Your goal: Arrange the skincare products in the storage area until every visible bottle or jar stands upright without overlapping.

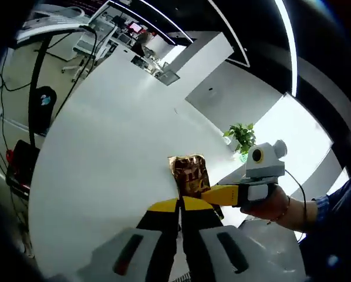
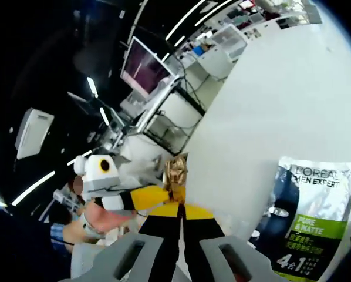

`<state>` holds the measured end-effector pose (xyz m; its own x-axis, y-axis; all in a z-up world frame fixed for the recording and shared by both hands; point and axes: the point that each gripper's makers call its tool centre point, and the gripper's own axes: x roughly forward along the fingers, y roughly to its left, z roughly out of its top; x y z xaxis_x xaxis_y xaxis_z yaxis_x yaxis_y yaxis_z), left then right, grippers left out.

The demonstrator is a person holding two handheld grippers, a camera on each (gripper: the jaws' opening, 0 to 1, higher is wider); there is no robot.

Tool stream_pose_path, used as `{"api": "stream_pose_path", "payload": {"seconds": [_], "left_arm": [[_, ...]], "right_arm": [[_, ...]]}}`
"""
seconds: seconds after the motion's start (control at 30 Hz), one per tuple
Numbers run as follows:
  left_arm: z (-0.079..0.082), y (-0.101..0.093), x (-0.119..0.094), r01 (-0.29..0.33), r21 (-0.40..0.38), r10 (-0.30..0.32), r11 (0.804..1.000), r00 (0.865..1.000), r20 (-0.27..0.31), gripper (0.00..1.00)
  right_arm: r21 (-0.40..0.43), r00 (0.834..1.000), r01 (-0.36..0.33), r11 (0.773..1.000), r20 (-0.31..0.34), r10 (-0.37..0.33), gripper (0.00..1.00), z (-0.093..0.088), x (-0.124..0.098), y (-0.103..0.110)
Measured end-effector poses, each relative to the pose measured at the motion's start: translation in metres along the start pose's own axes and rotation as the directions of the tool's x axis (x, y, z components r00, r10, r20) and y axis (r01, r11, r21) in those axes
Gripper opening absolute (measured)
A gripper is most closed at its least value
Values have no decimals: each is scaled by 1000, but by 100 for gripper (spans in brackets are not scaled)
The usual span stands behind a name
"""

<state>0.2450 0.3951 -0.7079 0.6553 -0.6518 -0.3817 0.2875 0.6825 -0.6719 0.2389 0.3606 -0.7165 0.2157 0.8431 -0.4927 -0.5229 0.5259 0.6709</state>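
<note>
Left hand-held gripper (image 1: pixel 180 207) and right hand-held gripper (image 2: pixel 181 208) are both clamped on the gold foil sachet (image 1: pixel 190 173), held above the white bench (image 1: pixel 105 153). Sachet is probably light, soft, crinkly; grip the sealed edges. L'Oréal box (image 2: pixel 307 217) lies nearby.

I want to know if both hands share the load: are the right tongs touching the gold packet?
Touching. In the left gripper view the right tongs come in from the right, their yellow tips pressed on the gold packet.
</note>
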Motion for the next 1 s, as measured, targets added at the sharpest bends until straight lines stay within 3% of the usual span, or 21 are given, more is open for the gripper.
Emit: {"api": "stream_pose_path", "payload": {"seconds": [0.1,0.2,0.3,0.4,0.43,0.57,0.73,1.0], "left_arm": [[-5,8,14,-50,95,57,994,995,-78,0],[-1,9,28,-55,96,63,994,994,-88,0],[-2,15,37,-73,113,87,991,989,-122,0],[-3,23,43,-90,123,108,988,983,-148,0],[-3,24,45,-86,119,104,989,982,-155,0],[-6,36,53,-124,111,143,986,971,-192,0],[-15,39,63,-140,92,158,986,958,-238,0],[-17,40,67,-140,116,166,983,951,-260,0]], "right_arm": [[-37,997,79,996,-14,-80,0,-2,0,-16],[-121,983,182,976,-3,-184,0,-2,1,-35],[-237,951,304,923,22,-308,0,-4,-6,-56],[-282,912,405,870,63,-404,0,1,-16,-74],[-283,912,406,869,68,-404,0,1,-17,-75],[-166,927,373,913,98,-361,0,9,-17,-72],[-195,929,371,908,81,-362,0,14,-4,-74],[-188,920,390,901,43,-389,0,10,18,-84]]}}
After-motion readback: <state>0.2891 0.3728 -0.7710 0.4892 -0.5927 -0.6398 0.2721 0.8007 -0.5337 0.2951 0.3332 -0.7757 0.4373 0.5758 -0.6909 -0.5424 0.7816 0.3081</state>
